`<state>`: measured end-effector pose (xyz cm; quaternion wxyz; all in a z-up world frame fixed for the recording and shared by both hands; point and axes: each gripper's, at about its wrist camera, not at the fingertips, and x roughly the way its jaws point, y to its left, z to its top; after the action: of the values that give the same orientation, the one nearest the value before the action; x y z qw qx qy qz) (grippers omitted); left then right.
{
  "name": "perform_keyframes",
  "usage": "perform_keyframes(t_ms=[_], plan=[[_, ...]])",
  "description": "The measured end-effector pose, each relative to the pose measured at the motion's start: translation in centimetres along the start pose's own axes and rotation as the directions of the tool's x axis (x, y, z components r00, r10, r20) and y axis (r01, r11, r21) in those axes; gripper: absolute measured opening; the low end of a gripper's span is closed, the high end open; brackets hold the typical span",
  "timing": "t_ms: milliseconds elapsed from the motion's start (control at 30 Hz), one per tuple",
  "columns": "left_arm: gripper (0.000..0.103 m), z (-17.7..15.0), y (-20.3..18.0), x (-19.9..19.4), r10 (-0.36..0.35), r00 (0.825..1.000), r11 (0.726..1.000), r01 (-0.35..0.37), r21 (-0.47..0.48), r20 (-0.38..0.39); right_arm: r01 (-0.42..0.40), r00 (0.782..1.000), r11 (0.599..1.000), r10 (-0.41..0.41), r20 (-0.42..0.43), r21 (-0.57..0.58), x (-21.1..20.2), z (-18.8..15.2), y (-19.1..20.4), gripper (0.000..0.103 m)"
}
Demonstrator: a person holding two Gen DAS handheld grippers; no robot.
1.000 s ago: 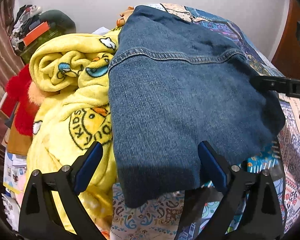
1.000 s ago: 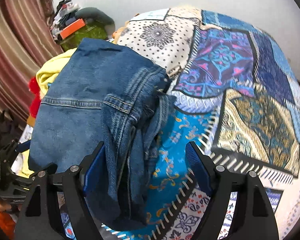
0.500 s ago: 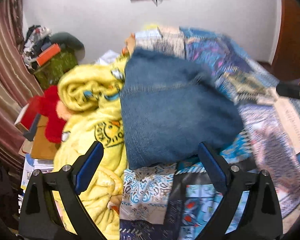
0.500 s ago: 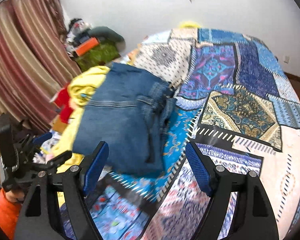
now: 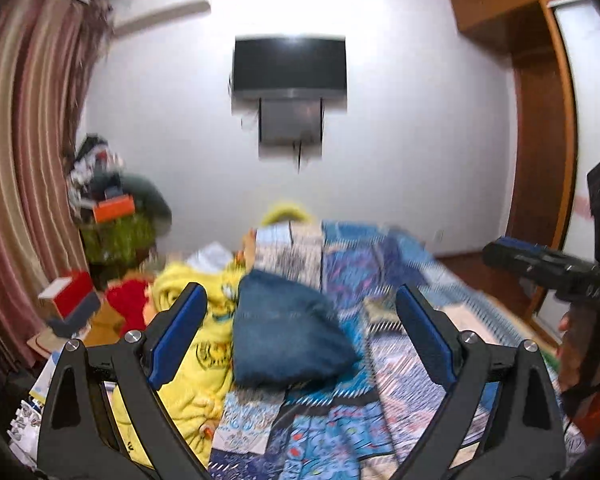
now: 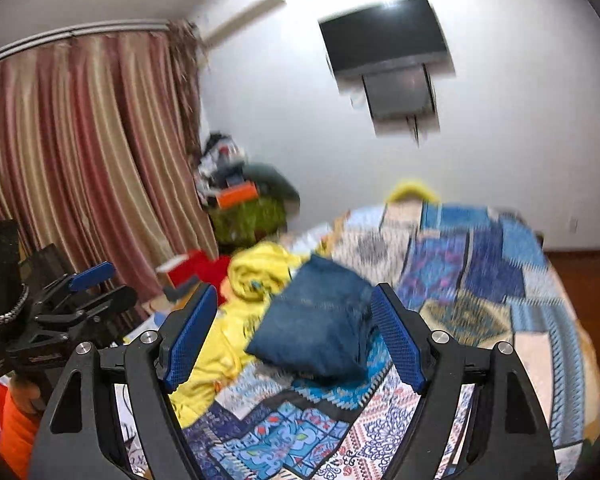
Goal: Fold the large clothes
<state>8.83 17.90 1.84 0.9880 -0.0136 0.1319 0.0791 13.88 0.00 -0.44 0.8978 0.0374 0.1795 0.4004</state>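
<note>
A folded blue denim garment (image 5: 288, 328) lies on the patchwork bedspread (image 5: 380, 380), beside a crumpled yellow printed garment (image 5: 192, 344) on its left. It also shows in the right wrist view (image 6: 320, 328), with the yellow garment (image 6: 256, 276) behind and left of it. My left gripper (image 5: 300, 336) is open and empty, held back from the bed. My right gripper (image 6: 292, 336) is open and empty too, well short of the denim. The right gripper shows at the right edge of the left wrist view (image 5: 548, 276), and the left gripper at the left of the right wrist view (image 6: 60, 304).
A red plush toy (image 5: 128, 304) and boxes (image 5: 68, 300) lie left of the bed by the striped curtain (image 6: 80, 168). A cluttered green bin (image 5: 116, 232) stands in the corner. A television (image 5: 290, 66) hangs on the far wall. A wooden wardrobe (image 5: 540, 140) is at right.
Both grippers have pulled back and up from the denim, which now lies folded and far off. The views now take in the wall and television.
</note>
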Motion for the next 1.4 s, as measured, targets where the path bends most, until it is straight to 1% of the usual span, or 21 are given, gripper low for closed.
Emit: perform_keyframes(t_ms=[67, 133, 167, 233, 333, 433, 533, 567, 600, 733, 800, 867, 1133, 1400], plan=[[0.096, 0.1, -0.8, -2.3, 0.006, 0.999, 1.000, -0.006, -0.010, 0.051, -0.005, 0.999, 1.000, 0.006, 0.047, -0.015, -2.0, 0.0, 1.2, 0.076], [0.096, -0.1, -1.5, -4.2, 0.030, 0.995, 0.999, -0.028, -0.025, 0.091, -0.008, 0.998, 1.000, 0.009, 0.066, -0.024, -3.2, -0.3, 2.0, 0.076], [0.096, -0.2, -1.7, -4.8, 0.037, 0.994, 0.999, -0.033, -0.031, 0.104, -0.001, 0.997, 1.000, 0.003, 0.081, -0.030, -4.0, -0.7, 2.5, 0.076], [0.096, -0.7, -2.0, -6.0, 0.028, 0.992, 0.998, -0.021, -0.056, 0.127, 0.016, 0.995, 0.999, -0.012, 0.099, -0.040, -4.9, -1.3, 3.1, 0.076], [0.096, -1.6, -2.7, -7.1, 0.034, 0.988, 0.998, -0.025, -0.060, 0.152, 0.038, 0.993, 0.998, -0.031, 0.115, -0.055, -5.8, -2.3, 4.0, 0.076], [0.096, -2.3, -3.3, -7.5, 0.052, 0.989, 0.998, -0.045, -0.054, 0.139, 0.047, 0.993, 0.997, -0.039, 0.110, -0.065, -5.8, -2.8, 4.4, 0.076], [0.097, -2.8, -3.8, -7.9, 0.072, 0.988, 0.997, -0.066, -0.046, 0.139, 0.081, 0.990, 0.993, -0.071, 0.124, -0.080, -6.1, -3.1, 4.6, 0.077], [0.100, -2.8, -3.8, -7.9, 0.077, 0.987, 0.996, -0.072, -0.045, 0.139, 0.090, 0.989, 0.993, -0.079, 0.124, -0.079, -6.0, -3.2, 4.6, 0.083], [0.102, -2.8, -3.9, -8.0, 0.084, 0.986, 0.996, -0.079, -0.044, 0.142, 0.094, 0.989, 0.993, -0.084, 0.123, -0.074, -6.2, -3.3, 4.6, 0.085], [0.102, -3.1, -4.3, -8.1, 0.101, 0.984, 0.995, -0.097, -0.036, 0.146, 0.105, 0.988, 0.993, -0.099, 0.120, -0.053, -6.6, -3.6, 4.2, 0.087], [0.102, -3.2, -4.4, -8.0, 0.099, 0.985, 0.995, -0.096, -0.033, 0.140, 0.122, 0.987, 0.991, -0.115, 0.116, -0.049, -6.7, -3.7, 4.1, 0.092], [0.102, -3.4, -4.5, -8.0, 0.092, 0.987, 0.996, -0.088, -0.033, 0.135, 0.133, 0.984, 0.990, -0.127, 0.121, -0.044, -6.9, -3.7, 4.0, 0.101], [0.102, -3.8, -4.5, -7.6, 0.092, 0.987, 0.995, -0.087, -0.039, 0.132, 0.169, 0.976, 0.984, -0.161, 0.148, -0.047, -7.6, -3.7, 4.1, 0.103], [0.102, -3.8, -4.4, -7.7, 0.094, 0.987, 0.995, -0.089, -0.039, 0.132, 0.188, 0.973, 0.981, -0.180, 0.146, -0.040, -7.8, -3.9, 4.1, 0.103]])
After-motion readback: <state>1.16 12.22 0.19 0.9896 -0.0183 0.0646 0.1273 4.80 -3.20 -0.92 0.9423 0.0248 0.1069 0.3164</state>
